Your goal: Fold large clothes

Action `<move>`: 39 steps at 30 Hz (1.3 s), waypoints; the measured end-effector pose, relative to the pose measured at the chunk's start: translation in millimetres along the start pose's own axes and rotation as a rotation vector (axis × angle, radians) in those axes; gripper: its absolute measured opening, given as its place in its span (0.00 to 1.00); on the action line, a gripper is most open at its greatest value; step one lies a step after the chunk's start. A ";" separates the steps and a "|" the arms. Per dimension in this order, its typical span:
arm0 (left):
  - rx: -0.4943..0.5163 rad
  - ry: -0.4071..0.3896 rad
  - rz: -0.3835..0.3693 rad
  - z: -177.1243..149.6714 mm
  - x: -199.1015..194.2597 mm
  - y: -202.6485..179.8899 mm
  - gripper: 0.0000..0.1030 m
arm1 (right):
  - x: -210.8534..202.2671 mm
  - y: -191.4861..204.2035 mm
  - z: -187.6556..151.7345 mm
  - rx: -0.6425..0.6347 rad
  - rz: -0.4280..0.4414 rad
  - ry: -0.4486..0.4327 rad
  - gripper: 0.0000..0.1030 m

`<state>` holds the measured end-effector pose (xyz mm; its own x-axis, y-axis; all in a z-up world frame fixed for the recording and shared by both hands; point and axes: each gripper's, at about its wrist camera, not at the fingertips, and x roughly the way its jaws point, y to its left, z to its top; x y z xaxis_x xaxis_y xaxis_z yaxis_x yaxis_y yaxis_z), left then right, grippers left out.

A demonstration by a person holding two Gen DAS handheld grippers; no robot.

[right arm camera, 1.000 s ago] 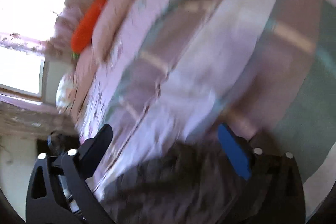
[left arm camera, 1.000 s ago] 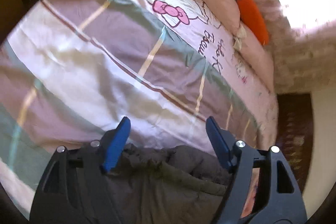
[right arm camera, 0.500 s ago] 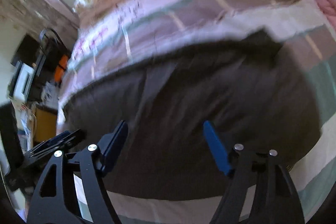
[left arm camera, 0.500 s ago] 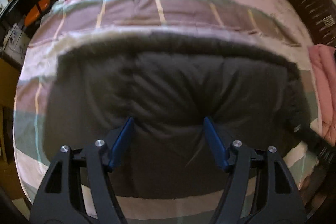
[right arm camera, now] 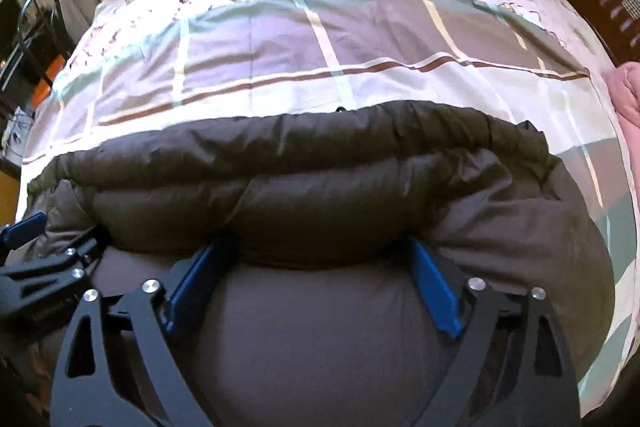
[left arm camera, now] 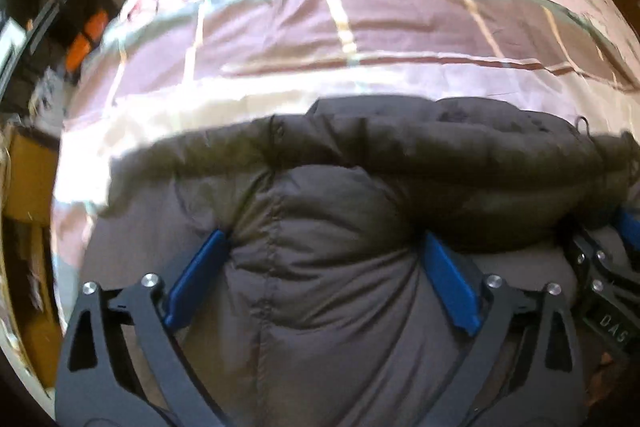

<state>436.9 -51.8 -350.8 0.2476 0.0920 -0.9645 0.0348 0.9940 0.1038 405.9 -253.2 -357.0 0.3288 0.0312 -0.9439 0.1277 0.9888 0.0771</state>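
Jacket (left arm camera: 340, 267) now doubled over on bed (left arm camera: 360, 39) w/ puffy fold across top; both grippers lower, pressed into fabric.

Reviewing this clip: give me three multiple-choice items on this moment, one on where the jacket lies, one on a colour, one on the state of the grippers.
1. Where does the dark padded jacket lie?
A. On the striped bedcover
B. On a wooden floor
C. On a hanger

2. What colour are the pads on the fingers?
A. Red
B. Blue
C. White

3. How do the left gripper and right gripper stand?
A. Both shut with no cloth between
B. One open, one out of view
C. Both open, with jacket cloth bulging between the fingers

Answers:
1 A: bedcover shows beyond the jacket and to either side of it.
2 B: blue pads line the black fingers in both wrist views.
3 C: each pair of fingers stands wide apart around puffed fabric.
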 end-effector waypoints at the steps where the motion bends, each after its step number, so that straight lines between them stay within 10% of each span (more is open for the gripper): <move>1: -0.016 0.011 -0.018 -3.8 4.6 4.4 0.98 | 0.7 -2.0 -1.4 0.000 0.003 0.002 0.89; 9: -0.134 -0.033 -0.082 -27.0 0.2 69.0 0.98 | -7.8 -112.4 -17.1 0.201 -0.038 -0.029 0.75; 16: -0.397 -0.028 0.126 -47.4 -19.2 176.1 0.91 | -35.1 -183.3 -27.3 0.282 -0.295 -0.028 0.75; 24: -0.213 -0.113 0.040 -41.9 -57.9 93.4 0.91 | -74.8 -33.3 -13.8 0.021 0.026 -0.136 0.75; 27: -0.132 -0.077 0.177 -34.6 -44.1 75.0 0.92 | -50.6 -27.2 -7.6 0.074 0.106 -0.036 0.75; 34: -0.353 -0.015 0.361 -91.9 -42.8 229.2 0.92 | -52.3 -160.2 -2.5 0.317 -0.260 -0.004 0.75; 39: -0.481 -0.011 0.284 -152.3 -66.0 277.2 0.93 | -89.5 -62.5 8.6 0.139 0.006 -0.079 0.75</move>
<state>282.8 226.7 -295.3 0.1929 0.3617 -0.9121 -0.4798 0.8456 0.2338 376.5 -319.0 -274.6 0.4013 0.0196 -0.9157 0.2526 0.9586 0.1312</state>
